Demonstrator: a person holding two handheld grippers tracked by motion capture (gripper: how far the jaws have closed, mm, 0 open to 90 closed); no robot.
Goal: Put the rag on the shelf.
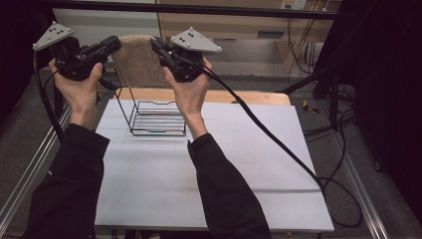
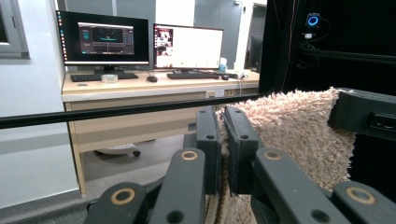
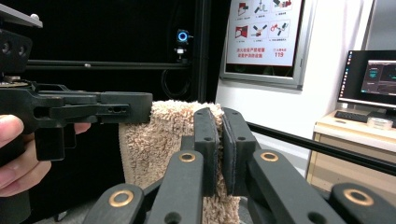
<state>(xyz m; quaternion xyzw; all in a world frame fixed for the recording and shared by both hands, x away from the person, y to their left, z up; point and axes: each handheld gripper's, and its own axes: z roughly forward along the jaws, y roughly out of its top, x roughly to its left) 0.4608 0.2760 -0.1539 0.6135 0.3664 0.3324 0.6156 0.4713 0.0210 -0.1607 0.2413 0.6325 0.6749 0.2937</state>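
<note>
Two sleeves rise from the bottom edge of the high view, and past them the bench [image 1: 249, 164] lies white across the middle of the frame. Farther up, left of centre, a wire rack [image 1: 157, 118] stands on the bench near its far edge.

Above the rack, in the upper left of the frame, both hands hold their grippers up off the bench. The left gripper [image 1: 113, 44] sits at the far left and the right gripper [image 1: 156, 46] just right of it, their tips facing each other. Between them hangs a shaggy beige towel [image 1: 138, 59], held by its top edge with its lower part hanging in front of the rack's far side.

In the left gripper view the jaws are closed on the towel's [image 2: 299, 135] edge, with pile showing between them. The right gripper view shows the same: jaws pinched tight on the towel [image 3: 168, 140], the other gripper clamped at the opposite corner in the left of the frame. The bottom hem probably hangs clear of the rack, though the high view is too dim to be sure.
</note>
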